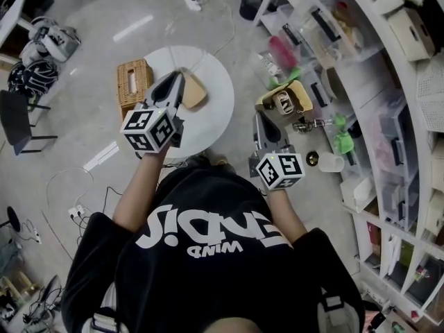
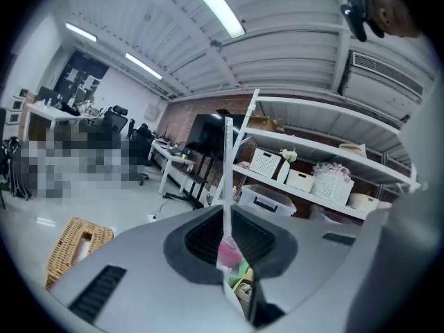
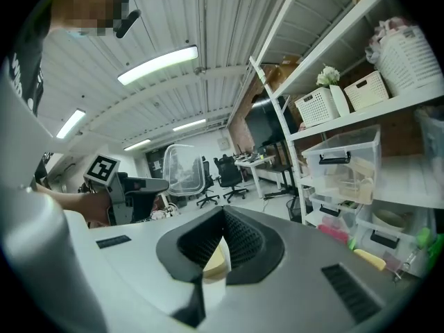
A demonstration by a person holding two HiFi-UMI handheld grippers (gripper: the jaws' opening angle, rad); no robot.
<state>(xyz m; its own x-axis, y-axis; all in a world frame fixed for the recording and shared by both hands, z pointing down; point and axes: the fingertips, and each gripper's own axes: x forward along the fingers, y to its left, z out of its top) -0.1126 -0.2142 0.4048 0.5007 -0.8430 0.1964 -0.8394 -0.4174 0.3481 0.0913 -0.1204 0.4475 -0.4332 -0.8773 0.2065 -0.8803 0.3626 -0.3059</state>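
Now | left gripper (image 1: pixel 177 79) fingers clenched, empty; over round table (image 1: pixel 218 89) | right gripper (image 1: pixel 259 121) fingers clenched, empty; beside shelf (image 1: pixel 386 39) edge

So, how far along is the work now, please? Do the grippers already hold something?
Done: nothing that shows. The tan object lies untouched on the round white table, with the wicker box at its edge. In hand: nothing. The left gripper and the right gripper are both shut, empty and held in the air. Left: every grasp, it seems.
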